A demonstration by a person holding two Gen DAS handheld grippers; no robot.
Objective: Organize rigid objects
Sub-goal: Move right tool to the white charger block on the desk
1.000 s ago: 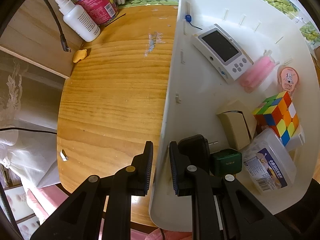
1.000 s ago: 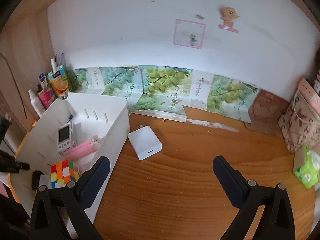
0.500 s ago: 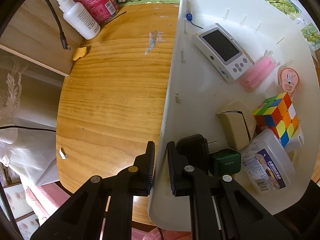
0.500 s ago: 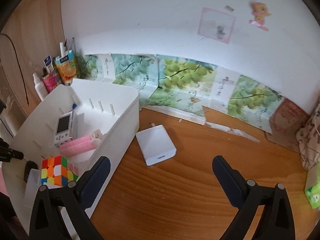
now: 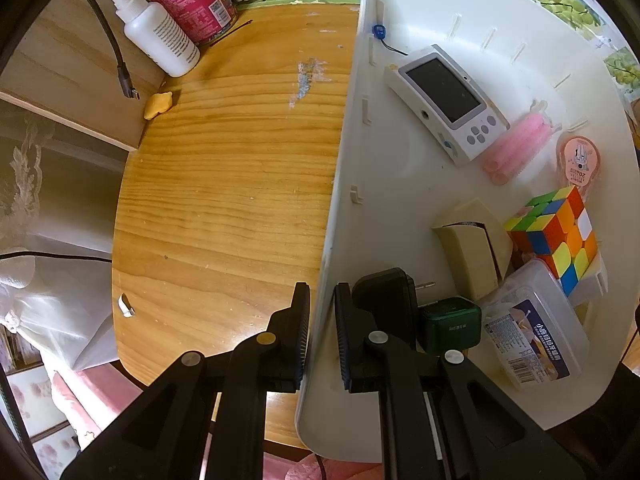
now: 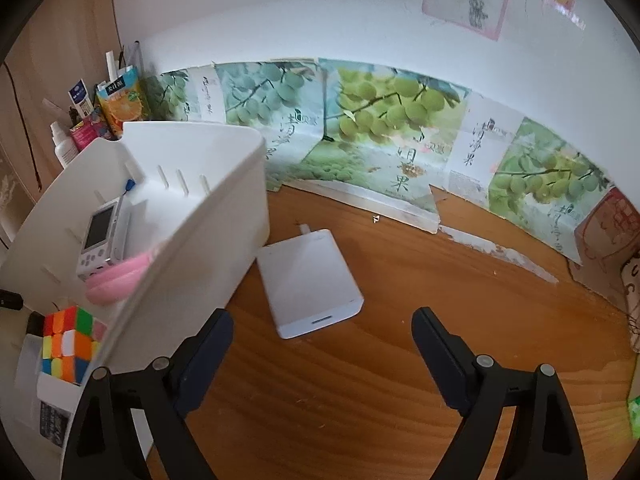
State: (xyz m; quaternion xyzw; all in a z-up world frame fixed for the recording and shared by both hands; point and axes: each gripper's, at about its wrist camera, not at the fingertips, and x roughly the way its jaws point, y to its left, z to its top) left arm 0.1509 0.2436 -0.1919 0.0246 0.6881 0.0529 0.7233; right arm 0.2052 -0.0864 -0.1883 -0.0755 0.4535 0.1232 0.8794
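My left claw (image 5: 322, 336) stays pinched on the bin (image 5: 332, 208) wall while my right claw (image 6: 322, 354), narrowing on nothing, has dropped toward the charger (image 6: 308, 280).

Plenty of open tabletop (image 6: 400, 360) in front of the right tongs (image 6: 322, 354), which are closing with nothing between the pads. The only thing ahead is the white power bank (image 6: 310, 282), lying flat just beside the white bin (image 6: 192, 240). That bin's tall wall blocks the left side. Grape posters (image 6: 380, 140) close off the back.

Over on the left, the left tongs (image 5: 322, 334) are clamped on the bin's wall. The bare wood beyond is free up to the white spray bottle (image 5: 160, 36) and pink can (image 5: 192, 0). Inside the bin, the near end is crowded: Rubik's cube (image 5: 556, 236), black plug adapter (image 5: 386, 292), green charger (image 5: 448, 324), clear plastic box (image 5: 536, 328). The floor left of the handheld game console (image 5: 444, 100) is open.
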